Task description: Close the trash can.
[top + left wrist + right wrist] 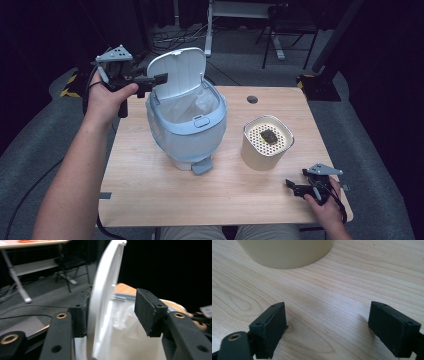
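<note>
A pale blue pedal bin [187, 127] with a white liner bag [197, 102] stands mid-table, its white lid [177, 70] raised upright. My left gripper [156, 79] reaches in from the left at lid height. Seen from the left gripper view, the lid [105, 290] stands edge-on between the jaws of my left gripper [112, 310]. One pad lies against the lid's back and the other is clear of it. My right gripper [292, 186] rests low by the table's front right edge. It is open [327, 325] over bare wood.
A beige round container [265, 145] with a perforated top stands right of the bin, a dark lump [270, 136] on it; its base [287, 252] is just ahead of my right gripper. The bin's pedal [201, 166] faces me. A cable hole [252, 99] lies far right on the table [150, 190].
</note>
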The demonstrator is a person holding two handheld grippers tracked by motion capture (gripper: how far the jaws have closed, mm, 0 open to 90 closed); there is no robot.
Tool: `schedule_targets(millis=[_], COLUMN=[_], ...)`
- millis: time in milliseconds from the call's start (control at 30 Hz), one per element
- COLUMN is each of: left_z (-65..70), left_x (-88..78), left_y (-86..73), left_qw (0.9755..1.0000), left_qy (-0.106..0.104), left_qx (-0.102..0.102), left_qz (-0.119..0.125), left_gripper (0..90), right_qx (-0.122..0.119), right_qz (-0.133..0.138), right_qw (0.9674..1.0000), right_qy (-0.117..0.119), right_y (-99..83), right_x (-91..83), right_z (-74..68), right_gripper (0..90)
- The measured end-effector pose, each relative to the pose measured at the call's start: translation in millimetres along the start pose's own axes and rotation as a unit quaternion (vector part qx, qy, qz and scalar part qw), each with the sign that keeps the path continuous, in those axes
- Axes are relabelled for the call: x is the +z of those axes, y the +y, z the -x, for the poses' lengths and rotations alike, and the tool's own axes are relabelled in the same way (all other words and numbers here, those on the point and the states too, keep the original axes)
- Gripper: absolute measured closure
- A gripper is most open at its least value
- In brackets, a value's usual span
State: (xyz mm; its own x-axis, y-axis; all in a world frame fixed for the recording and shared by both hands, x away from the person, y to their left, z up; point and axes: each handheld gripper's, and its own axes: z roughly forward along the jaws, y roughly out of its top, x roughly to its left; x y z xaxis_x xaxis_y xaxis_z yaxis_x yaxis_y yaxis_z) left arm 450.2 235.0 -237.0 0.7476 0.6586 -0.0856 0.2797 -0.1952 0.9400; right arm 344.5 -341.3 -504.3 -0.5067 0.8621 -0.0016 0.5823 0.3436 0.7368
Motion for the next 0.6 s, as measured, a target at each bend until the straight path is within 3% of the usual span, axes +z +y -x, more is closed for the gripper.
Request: schedule_targets(millis=[133, 267, 400, 600], left_z=[13.8, 30.8, 41.4, 47.7], left_x=[1.0, 7.1, 15.9, 29.3], left_y=[-1.9, -2.7, -6.5, -13.9], left_qw=[0.9988, 0.9956, 0.9920, 0.9879], left_qy=[-0.046, -0.085, -0.115, -0.133], left_qx=[0.018, 0.033, 0.035, 0.028], left_qz=[-0.004, -0.020, -0.038, -0.074], left_gripper=[47.8, 44.2, 44.4, 48.8], right_qx=[0.000, 0.000, 0.000, 0.000], right_qz=[0.000, 0.000, 0.000, 0.000], right_qw=[1.0000, 1.0000, 1.0000, 1.0000], right_qy=[0.000, 0.000, 0.000, 0.000], right_y=[0.0, 0.0, 0.0, 0.0], right_x=[0.0, 0.0, 0.0, 0.0], right_z=[0.0, 0.0, 0.0, -0.1], right_gripper=[15.0, 15.0, 15.0, 15.0])
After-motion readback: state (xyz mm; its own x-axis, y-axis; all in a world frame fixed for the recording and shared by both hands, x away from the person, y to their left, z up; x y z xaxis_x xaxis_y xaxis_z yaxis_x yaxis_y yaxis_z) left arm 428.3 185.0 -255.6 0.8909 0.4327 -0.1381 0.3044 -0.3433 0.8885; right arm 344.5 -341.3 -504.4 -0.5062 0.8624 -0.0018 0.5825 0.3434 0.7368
